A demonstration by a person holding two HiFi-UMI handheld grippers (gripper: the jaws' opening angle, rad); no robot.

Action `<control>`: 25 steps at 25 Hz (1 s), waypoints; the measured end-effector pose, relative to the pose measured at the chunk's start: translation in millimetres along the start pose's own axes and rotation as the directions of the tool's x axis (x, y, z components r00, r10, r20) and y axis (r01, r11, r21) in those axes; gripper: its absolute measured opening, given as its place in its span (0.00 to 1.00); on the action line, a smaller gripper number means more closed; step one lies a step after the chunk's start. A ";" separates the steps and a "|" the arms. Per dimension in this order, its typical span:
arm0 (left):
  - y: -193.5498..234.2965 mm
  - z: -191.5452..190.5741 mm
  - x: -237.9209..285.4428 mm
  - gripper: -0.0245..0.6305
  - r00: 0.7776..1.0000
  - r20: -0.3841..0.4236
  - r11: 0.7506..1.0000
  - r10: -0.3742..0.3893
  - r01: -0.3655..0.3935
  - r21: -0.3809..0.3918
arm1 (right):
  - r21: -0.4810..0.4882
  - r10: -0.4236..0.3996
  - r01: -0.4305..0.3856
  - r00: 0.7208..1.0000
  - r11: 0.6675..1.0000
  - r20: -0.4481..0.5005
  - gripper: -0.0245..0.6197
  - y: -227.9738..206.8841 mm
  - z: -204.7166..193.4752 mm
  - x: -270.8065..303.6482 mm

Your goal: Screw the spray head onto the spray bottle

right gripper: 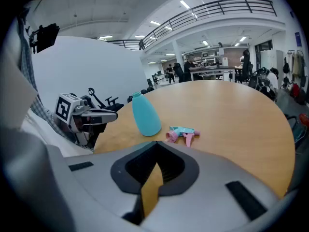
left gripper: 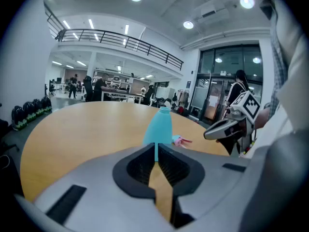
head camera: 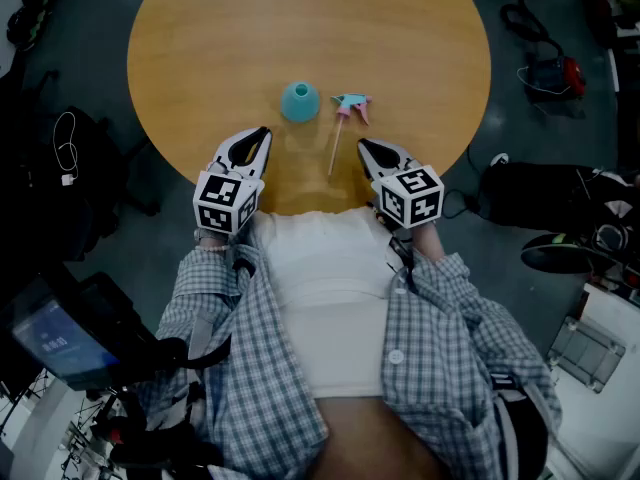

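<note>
Round wooden table (head camera: 250,28), checked shirt (head camera: 445,318)

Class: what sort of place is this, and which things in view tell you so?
Probably an open-plan lab or office hall: a railed mezzanine, people at workbenches behind, and glass doors.

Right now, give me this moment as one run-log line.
phase: pre-grasp | spray bottle: upright, uncapped | spray head: lying right of bottle, apart | left gripper: shut, empty | right gripper: shut, empty
</note>
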State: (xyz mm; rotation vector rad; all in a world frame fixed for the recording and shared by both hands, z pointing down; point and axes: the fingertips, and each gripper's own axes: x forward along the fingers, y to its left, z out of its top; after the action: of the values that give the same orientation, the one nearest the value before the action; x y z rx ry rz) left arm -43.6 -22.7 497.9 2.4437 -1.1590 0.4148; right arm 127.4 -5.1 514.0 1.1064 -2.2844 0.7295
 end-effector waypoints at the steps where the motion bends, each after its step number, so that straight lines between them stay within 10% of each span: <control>1: 0.4 -0.6 1.6 0.04 1.000 -0.005 1.000 0.001 -0.001 0.012 | -0.001 0.001 -0.001 1.000 1.000 -0.001 0.02 0.7 -0.2 0.4; 15: -7.7 5.7 50.3 0.59 1.000 -0.006 0.978 -0.030 0.031 0.205 | 0.001 0.000 0.000 1.000 1.000 -0.021 0.03 1.9 -2.2 0.7; 25: -10.1 -1.7 95.4 0.63 0.998 -0.055 0.979 -0.034 0.044 0.197 | -0.005 -0.009 0.009 0.999 1.000 -0.034 0.02 0.0 -3.2 -2.3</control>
State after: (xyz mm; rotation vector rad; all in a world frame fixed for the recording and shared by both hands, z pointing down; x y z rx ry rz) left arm 22.5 -79.6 537.7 2.6037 -1.0930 0.6038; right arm 129.3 -1.8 515.0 1.0929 -2.2503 0.7332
